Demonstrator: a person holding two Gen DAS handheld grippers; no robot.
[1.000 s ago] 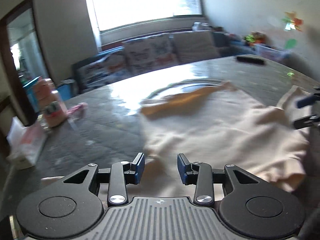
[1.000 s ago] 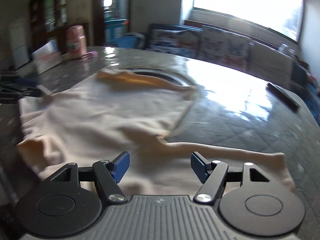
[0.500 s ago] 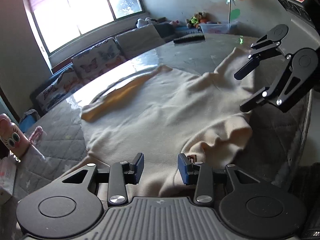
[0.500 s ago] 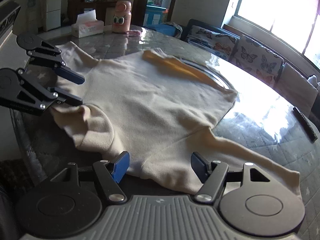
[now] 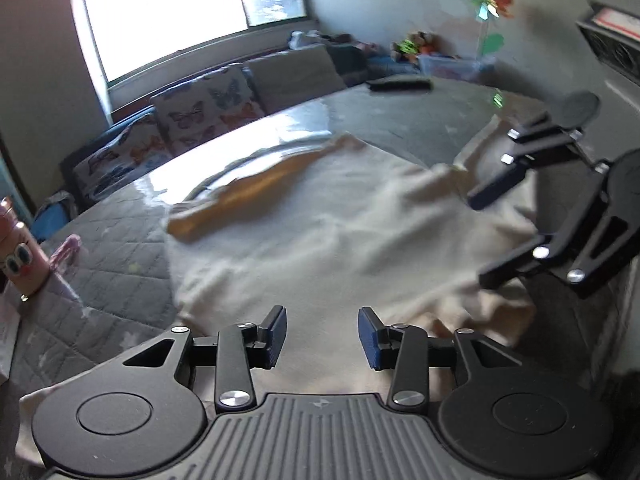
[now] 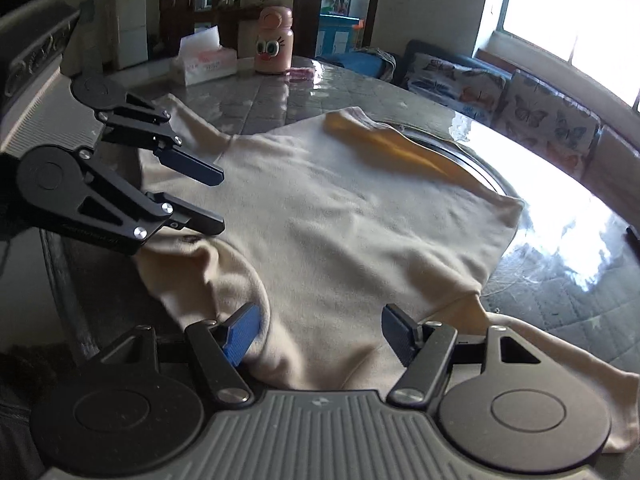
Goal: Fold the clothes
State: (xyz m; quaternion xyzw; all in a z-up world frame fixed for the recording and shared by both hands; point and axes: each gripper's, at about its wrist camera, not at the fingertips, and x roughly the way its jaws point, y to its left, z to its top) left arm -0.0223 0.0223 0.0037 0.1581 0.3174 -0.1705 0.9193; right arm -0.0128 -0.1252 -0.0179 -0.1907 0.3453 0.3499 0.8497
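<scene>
The left wrist view is smeared by motion: the cream garment [image 5: 320, 240] shows no clear folds or seams there, and the orange strip [image 5: 248, 196] along its far edge is only a streak. The near hem of the garment disappears under the left gripper [image 5: 322, 334] body, so where it ends cannot be told. The pink bottle [image 5: 16, 256] is cut by the left edge. In the right wrist view, the sleeve [image 6: 568, 364] runs behind the right gripper [image 6: 320, 332] housing and its end stays hidden. A dark object [image 6: 634, 236] on the counter [image 6: 560, 280], possibly a remote, is clipped by the right edge. The window [image 6: 580, 12] is blown out to white.
</scene>
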